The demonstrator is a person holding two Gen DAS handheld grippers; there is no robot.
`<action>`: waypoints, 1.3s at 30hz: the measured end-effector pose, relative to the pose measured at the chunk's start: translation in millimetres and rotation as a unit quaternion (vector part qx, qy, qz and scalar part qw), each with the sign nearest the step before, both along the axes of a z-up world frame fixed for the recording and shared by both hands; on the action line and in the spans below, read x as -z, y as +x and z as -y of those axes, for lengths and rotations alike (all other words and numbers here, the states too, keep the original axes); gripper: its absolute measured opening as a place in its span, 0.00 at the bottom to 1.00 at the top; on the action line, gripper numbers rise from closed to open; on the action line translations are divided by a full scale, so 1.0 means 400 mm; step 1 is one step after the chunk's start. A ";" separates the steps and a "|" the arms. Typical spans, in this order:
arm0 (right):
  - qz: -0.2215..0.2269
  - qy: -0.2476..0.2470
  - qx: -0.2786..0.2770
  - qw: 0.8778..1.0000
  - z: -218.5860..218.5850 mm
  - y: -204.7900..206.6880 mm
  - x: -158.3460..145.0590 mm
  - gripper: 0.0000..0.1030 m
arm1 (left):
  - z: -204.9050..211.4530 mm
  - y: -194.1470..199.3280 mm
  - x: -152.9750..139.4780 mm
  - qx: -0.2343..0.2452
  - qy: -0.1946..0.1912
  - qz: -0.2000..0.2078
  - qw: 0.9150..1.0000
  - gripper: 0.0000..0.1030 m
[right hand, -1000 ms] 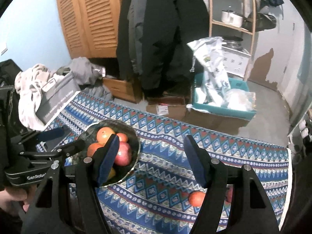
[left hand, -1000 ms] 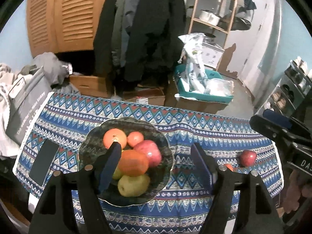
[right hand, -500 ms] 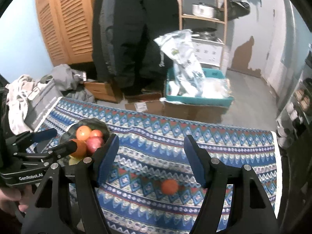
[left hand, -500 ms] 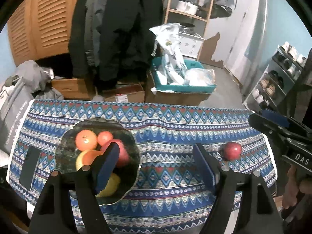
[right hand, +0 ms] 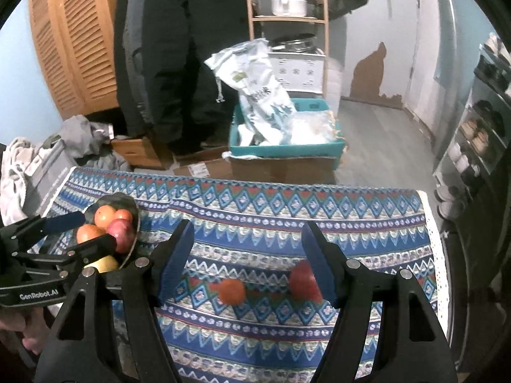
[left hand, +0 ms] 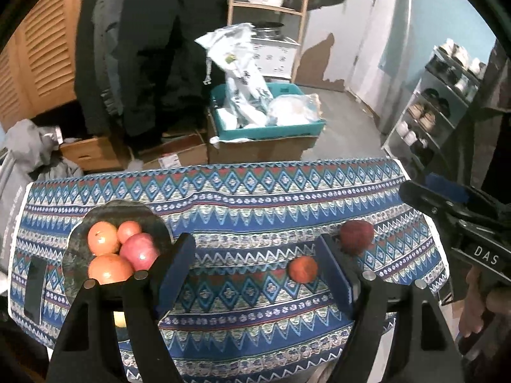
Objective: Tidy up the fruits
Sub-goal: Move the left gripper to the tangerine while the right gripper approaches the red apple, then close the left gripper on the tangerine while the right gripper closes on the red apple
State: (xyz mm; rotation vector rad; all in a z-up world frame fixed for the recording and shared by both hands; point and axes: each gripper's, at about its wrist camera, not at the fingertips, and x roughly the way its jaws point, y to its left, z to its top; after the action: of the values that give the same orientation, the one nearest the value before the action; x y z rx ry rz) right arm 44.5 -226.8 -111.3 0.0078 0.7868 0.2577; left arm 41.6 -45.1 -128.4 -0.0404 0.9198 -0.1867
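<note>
Overhead, both grippers tilt steeply down over the patterned tablecloth (left hand: 255, 210), each held from below by a hand. Left gripper (left hand: 258, 265) has its jaws apart with nothing between the pads; a small orange (left hand: 302, 269) lies on the cloth just inside its right finger, a red apple (left hand: 356, 235) just beyond. Right gripper (right hand: 247, 255) likewise gapes empty above the same two fruits. Off to the left, the dark bowl (left hand: 76, 255) holds piled fruit.

Yellow fruit (left hand: 118, 319) mostly hidden behind left tool (left hand: 255, 265) (kind unclear).
</note>
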 end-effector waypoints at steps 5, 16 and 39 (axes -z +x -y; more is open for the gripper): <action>-0.003 -0.005 0.014 1.000 0.042 0.001 0.010 0.69 | 0.045 0.008 0.011 0.012 0.005 -0.006 1.000 0.77; -0.020 -0.004 0.047 0.999 0.126 0.009 0.051 0.69 | 0.098 0.037 0.055 0.024 0.016 -0.022 0.999 0.77; -0.185 -0.002 0.055 0.981 0.162 0.155 0.382 0.72 | 0.117 0.157 0.315 0.018 0.015 -0.126 0.992 0.77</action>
State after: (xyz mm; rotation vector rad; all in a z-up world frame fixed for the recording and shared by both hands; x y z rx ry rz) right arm 106.4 -291.5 -264.1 0.0982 1.1528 0.1499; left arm 104.4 -91.9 -254.5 -0.0193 1.1758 -0.2036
